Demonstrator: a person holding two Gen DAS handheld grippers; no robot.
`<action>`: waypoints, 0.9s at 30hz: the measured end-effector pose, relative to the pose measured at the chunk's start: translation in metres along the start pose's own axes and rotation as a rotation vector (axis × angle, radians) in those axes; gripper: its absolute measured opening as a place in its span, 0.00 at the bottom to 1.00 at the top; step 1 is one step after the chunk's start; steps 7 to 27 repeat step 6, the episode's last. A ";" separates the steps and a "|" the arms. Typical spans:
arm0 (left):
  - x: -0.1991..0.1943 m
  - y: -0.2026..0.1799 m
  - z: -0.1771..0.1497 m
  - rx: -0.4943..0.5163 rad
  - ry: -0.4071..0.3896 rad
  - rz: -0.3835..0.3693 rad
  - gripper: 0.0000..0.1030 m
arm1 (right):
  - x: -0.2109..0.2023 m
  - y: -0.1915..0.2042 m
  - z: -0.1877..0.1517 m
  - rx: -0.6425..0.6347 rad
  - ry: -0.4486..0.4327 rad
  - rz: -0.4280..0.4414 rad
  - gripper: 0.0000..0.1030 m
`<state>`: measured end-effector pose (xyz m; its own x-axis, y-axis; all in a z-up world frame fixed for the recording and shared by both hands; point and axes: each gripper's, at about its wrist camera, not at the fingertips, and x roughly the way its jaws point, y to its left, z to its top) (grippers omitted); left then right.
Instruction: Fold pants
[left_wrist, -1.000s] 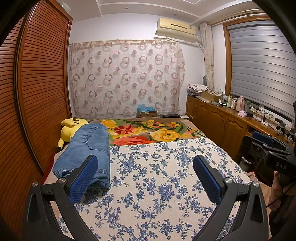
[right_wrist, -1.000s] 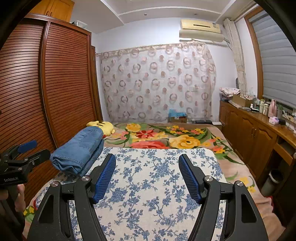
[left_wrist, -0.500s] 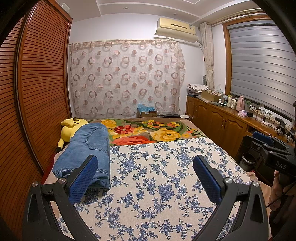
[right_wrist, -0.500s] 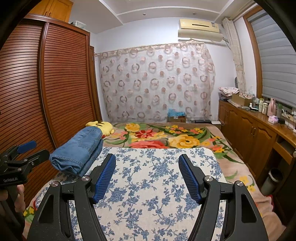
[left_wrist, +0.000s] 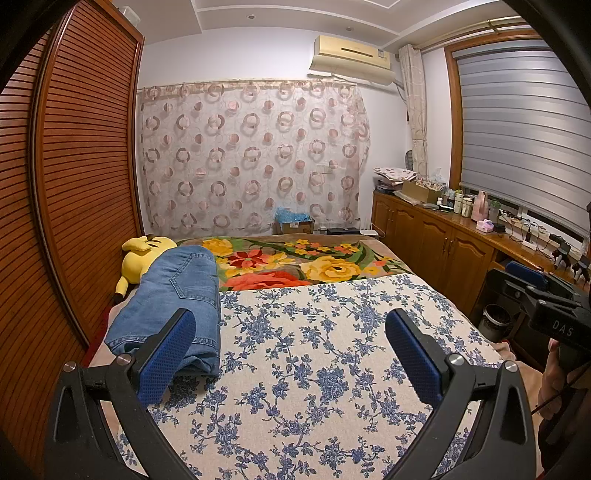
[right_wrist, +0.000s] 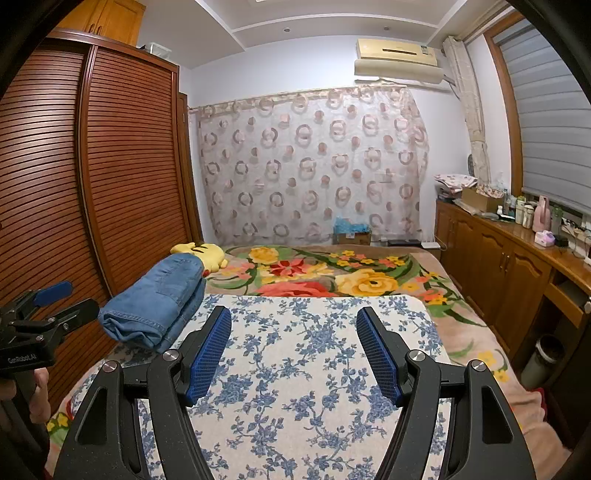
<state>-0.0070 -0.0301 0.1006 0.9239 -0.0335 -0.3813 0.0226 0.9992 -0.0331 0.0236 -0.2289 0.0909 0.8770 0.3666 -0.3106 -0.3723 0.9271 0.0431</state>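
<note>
While both hand-held grippers (left_wrist: 290, 349) (right_wrist: 293, 352) gape empty, folded jeans (left_wrist: 173, 299), left view alone shows their pocket stitching

Brightness: even, moderately bright indoor light in both views; warm cast on wood.
Source: recessed ceiling spot (left_wrist: 251, 17) lit; window blind (left_wrist: 517, 140) closed, grey, giving a faint banded sheen.
Shadows: soft, shallow; a slight one beside the folded jeans (left_wrist: 173, 295) on the blue-flowered sheet (left_wrist: 314, 369).
Glare: mild reflection on the cabinet top (right_wrist: 524, 240); none strong elsewhere.
Blur: none from motion; far wall curtain (left_wrist: 251, 155) crisp.
Distortion: strong fisheye bowing of the louvred wardrobe (right_wrist: 44, 177) and ceiling lines.
Edges: black vignette in all corners.
</note>
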 end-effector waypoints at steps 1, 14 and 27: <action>0.000 0.000 0.000 0.000 0.000 0.000 1.00 | 0.000 0.001 0.000 0.001 0.000 -0.001 0.70; 0.001 0.000 -0.001 0.000 0.001 0.000 1.00 | 0.001 0.001 0.000 0.001 0.000 -0.001 0.70; 0.001 0.000 -0.001 0.000 0.001 0.000 1.00 | 0.001 0.001 0.000 0.001 0.000 -0.001 0.70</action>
